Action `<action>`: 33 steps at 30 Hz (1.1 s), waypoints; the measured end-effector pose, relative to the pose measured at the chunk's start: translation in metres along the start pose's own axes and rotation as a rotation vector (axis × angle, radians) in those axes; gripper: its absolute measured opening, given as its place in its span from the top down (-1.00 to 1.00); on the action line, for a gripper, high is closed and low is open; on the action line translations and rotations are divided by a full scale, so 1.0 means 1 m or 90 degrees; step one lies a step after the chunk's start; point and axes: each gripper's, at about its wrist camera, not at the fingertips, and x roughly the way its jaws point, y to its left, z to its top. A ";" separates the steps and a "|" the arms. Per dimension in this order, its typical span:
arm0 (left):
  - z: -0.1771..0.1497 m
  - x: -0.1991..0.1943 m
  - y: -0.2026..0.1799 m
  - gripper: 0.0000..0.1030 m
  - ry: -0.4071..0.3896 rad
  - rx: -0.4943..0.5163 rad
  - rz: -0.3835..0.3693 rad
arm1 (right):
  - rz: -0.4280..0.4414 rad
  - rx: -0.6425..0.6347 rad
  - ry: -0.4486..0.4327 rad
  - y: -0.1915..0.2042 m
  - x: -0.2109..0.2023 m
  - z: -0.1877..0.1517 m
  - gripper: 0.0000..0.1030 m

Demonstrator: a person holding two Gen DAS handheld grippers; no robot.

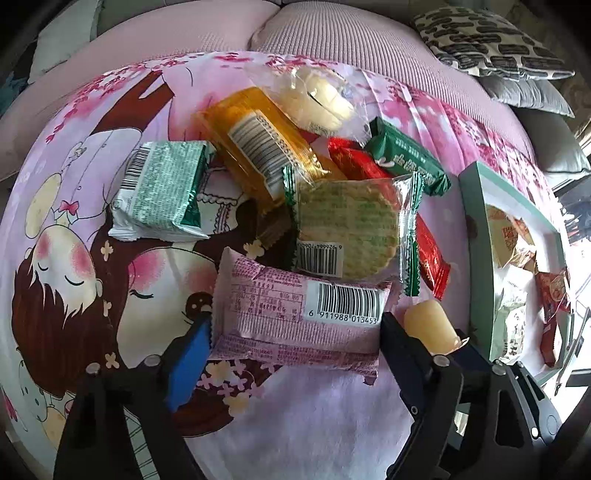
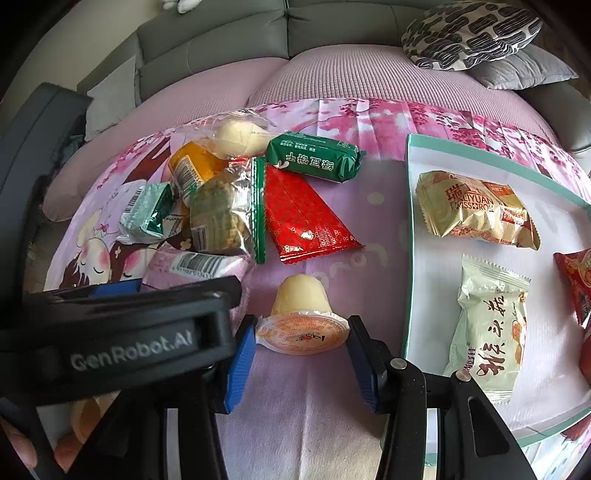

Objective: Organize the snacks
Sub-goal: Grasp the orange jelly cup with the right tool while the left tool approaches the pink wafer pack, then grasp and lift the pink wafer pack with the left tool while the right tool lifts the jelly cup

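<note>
A pink snack packet with a barcode lies on the cartoon-print cloth. My left gripper spans it lengthwise, shut on it, with the blue pad at its left end and the black finger at its right end. My right gripper is shut on the lid rim of a pale yellow jelly cup, which lies on its side just right of the pink packet. The same jelly cup shows in the left wrist view. Further back is a pile of packets.
The pile holds a clear cracker packet, an orange one, a silver-green one, a red one and a green one. A teal-rimmed tray on the right holds several packets. Cushions lie behind.
</note>
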 end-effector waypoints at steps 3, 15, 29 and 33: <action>0.002 -0.002 0.002 -0.62 -0.003 -0.007 -0.009 | 0.000 0.000 0.000 0.000 0.000 0.000 0.00; -0.002 -0.016 0.026 -0.59 -0.015 -0.035 -0.018 | 0.000 0.004 -0.004 -0.001 -0.003 0.000 0.00; -0.011 -0.046 0.031 -0.59 -0.057 -0.047 -0.022 | 0.008 -0.004 -0.033 0.004 -0.024 0.001 0.01; -0.012 -0.053 0.033 -0.59 -0.072 -0.050 -0.024 | 0.012 -0.009 -0.046 0.006 -0.033 0.001 0.01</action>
